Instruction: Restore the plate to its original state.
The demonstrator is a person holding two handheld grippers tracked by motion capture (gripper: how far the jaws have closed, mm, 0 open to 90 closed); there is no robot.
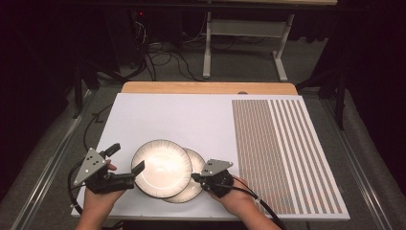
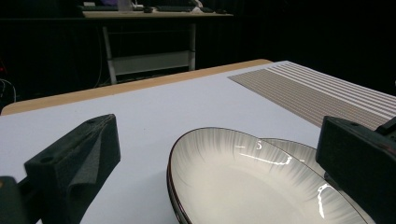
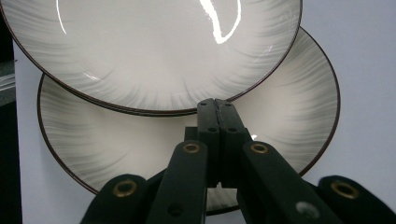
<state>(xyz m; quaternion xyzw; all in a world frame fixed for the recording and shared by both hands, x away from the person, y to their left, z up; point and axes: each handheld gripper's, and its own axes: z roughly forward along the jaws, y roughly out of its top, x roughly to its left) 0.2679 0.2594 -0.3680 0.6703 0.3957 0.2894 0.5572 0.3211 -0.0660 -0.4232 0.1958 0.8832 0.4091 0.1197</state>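
Stacking looks like the job in hand, and I judge it about halfway: the upper plate (image 1: 161, 168) already overlaps the lower plate (image 1: 194, 184) but sits shifted off to my left, so the two rims do not line up. Both lie at the near edge of the white tabletop (image 1: 182, 115), well apart from the striped mat (image 1: 282, 153) on my right. My left gripper (image 1: 125, 162) has its fingers (image 2: 74, 163) spread wide, one on each side of the upper plate's near rim, gripping nothing yet. My right gripper (image 1: 195, 177) has its fingers (image 3: 217, 135) pressed fully together, empty, their tips lying over the lower plate right at the edge of the upper one. What remains, as I judge it, is to bring the upper plate squarely over the lower one.
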